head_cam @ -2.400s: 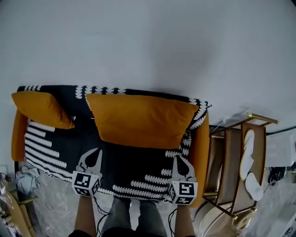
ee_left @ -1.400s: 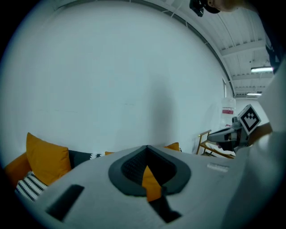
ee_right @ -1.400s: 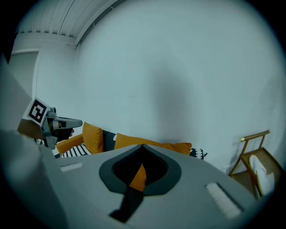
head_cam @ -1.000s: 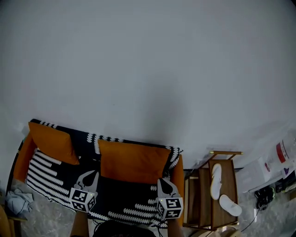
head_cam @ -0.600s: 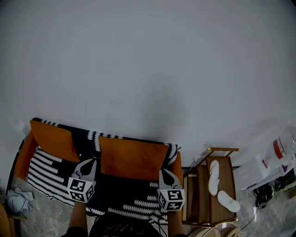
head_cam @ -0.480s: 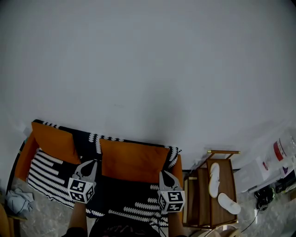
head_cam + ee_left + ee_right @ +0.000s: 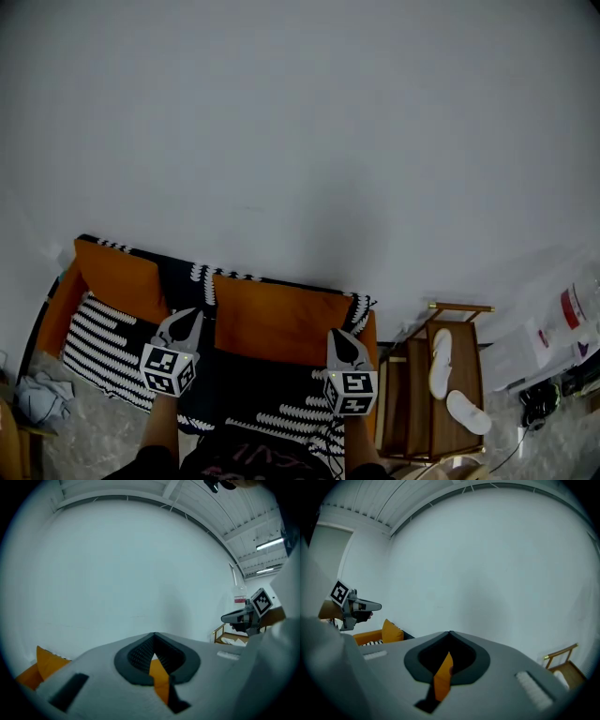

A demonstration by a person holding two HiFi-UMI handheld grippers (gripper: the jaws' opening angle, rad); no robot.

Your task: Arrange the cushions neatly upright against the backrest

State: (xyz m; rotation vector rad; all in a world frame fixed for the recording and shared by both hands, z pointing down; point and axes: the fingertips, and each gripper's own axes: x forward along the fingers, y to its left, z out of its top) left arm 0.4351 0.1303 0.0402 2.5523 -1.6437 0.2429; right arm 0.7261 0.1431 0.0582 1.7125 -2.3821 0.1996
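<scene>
A large orange cushion [image 7: 281, 317] stands upright against the backrest of the sofa [image 7: 122, 337], which has a black-and-white patterned throw over it. A smaller orange cushion [image 7: 117, 278] leans at the sofa's left end, also seen in the left gripper view [image 7: 47, 660] and the right gripper view [image 7: 391, 630]. My left gripper [image 7: 191, 315] is shut and empty beside the big cushion's left edge. My right gripper [image 7: 339, 336] is shut and empty at its lower right corner. Whether either touches the cushion I cannot tell. Orange shows behind the closed tips of the left gripper [image 7: 153, 633] and the right gripper [image 7: 450, 632].
A wooden rack [image 7: 417, 394] holding white slippers [image 7: 441, 361] stands just right of the sofa. A grey cloth [image 7: 37, 396] lies on the floor at the left. Bottles and cables [image 7: 553, 375] sit at the far right. A plain white wall rises behind the sofa.
The head view has pulled back and tilted up, so the sofa looks smaller and lower. Both grippers stay shut in front of the big cushion. The cushions have not moved.
</scene>
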